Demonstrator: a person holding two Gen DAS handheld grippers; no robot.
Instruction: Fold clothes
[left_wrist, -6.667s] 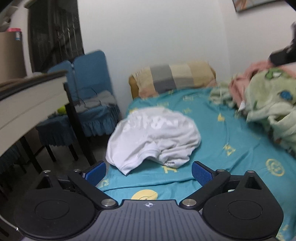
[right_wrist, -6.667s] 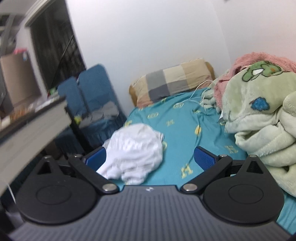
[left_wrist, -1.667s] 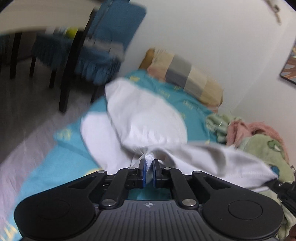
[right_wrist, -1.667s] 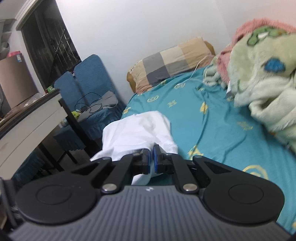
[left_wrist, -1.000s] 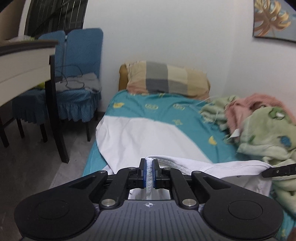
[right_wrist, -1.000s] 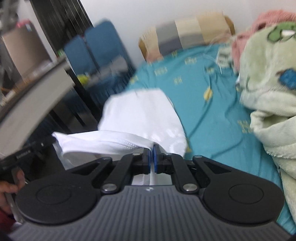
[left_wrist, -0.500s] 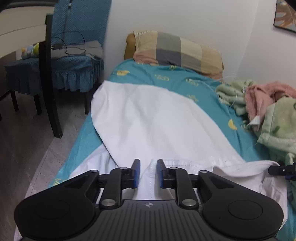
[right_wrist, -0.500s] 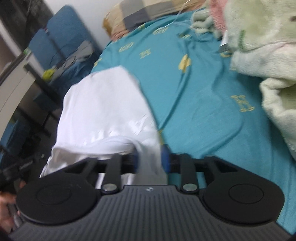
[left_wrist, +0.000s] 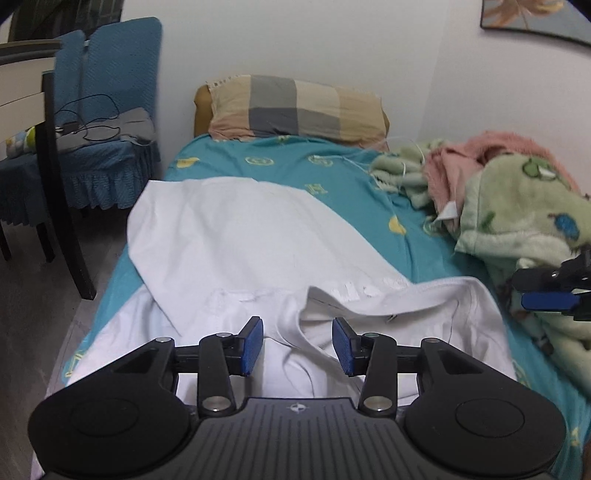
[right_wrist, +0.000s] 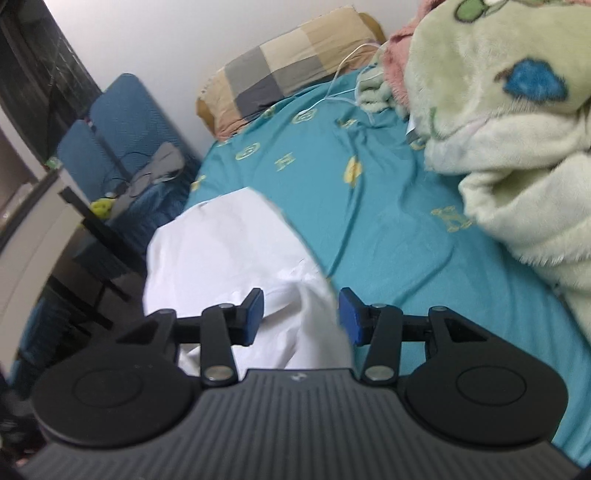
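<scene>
White shirt (left_wrist: 251, 236) lies flat beneath both part-open, seemingly empty grippers: left (left_wrist: 297, 345), right (right_wrist: 301, 321).

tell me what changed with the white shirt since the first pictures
The white cotton T-shirt went from a crumpled heap to lying spread flat on the teal patterned bedsheet. Both claws had pinched its near edge; the left claw and right claw have just been opening and have let go, cloth loose between their jaws. The checked pillow and green fleece blanket stayed put.
</scene>
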